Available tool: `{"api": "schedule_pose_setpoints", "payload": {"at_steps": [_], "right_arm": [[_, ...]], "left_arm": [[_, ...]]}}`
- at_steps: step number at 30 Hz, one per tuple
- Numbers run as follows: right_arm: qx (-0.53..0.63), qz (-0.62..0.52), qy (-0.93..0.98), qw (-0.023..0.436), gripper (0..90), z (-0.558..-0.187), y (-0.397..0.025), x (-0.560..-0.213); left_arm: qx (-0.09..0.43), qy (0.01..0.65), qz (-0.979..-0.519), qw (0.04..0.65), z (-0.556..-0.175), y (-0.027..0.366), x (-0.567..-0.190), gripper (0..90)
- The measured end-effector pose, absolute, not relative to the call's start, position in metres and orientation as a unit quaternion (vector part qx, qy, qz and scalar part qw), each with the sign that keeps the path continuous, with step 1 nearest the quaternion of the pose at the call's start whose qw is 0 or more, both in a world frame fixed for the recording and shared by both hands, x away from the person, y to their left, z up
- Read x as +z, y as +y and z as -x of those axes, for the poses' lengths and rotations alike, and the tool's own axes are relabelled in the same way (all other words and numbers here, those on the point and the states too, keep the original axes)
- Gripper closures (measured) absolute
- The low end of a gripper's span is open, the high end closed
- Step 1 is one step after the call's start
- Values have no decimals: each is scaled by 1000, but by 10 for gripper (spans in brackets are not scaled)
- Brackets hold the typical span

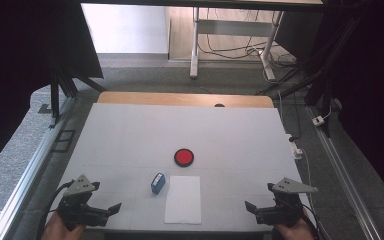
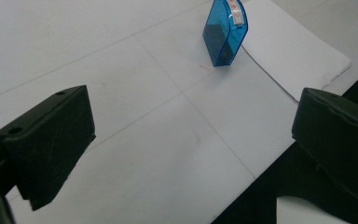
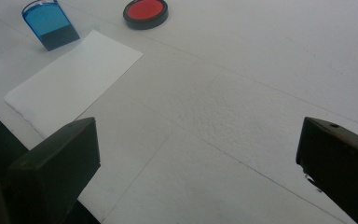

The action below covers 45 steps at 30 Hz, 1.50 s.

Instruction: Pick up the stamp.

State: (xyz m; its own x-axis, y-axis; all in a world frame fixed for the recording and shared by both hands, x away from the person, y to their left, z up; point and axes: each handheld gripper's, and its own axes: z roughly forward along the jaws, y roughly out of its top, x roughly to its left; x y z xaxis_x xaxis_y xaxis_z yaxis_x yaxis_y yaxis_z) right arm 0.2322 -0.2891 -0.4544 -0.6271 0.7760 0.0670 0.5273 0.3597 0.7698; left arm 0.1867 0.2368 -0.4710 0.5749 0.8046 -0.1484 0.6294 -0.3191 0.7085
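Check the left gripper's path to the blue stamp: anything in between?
Nothing visible. The left gripper sits open near the table's front edge, and only bare tabletop lies between its jaws and the blue stamp. The white paper lies beside the stamp on its far side, and the red ink pad is beyond it.

One blue stamp (image 1: 157, 183) on the surface (image 1: 130, 140). One red ink pad (image 1: 184, 157), round, black-rimmed. One white paper sheet (image 1: 183, 199). Two hand-held grippers: left hand-held gripper (image 1: 114, 207) and right hand-held gripper (image 1: 250, 207), each with two black jaws, both pairs spread wide. Two grey three-cornered plates, one per gripper. Three loose things in all, one of each kind.
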Motion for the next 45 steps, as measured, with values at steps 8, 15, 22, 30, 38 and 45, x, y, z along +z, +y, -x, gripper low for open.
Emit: {"api": "schedule_pose_setpoints", "payload": {"at_steps": [8, 15, 22, 30, 38, 45], "right_arm": [[397, -400, 811, 156, 0, -232, -288, -454], [397, -399, 812, 155, 0, -232, -288, -455], [395, -398, 813, 155, 0, -232, -288, -454], [394, -398, 814, 156, 0, -232, -288, -454], [394, -396, 814, 156, 0, -232, -287, -454], [394, -388, 817, 160, 0, -231, -286, -454]], "left_arm": [[125, 426, -813, 377, -198, 222, -475, 0], [123, 405, -826, 373, -210, 206, -480, 0], [117, 398, -827, 380, -224, 193, -482, 0], [116, 393, -836, 366, -240, 181, -484, 0], [103, 393, -839, 362, -254, 170, -487, 0], [101, 393, -842, 356, -265, 158, -488, 1]]}}
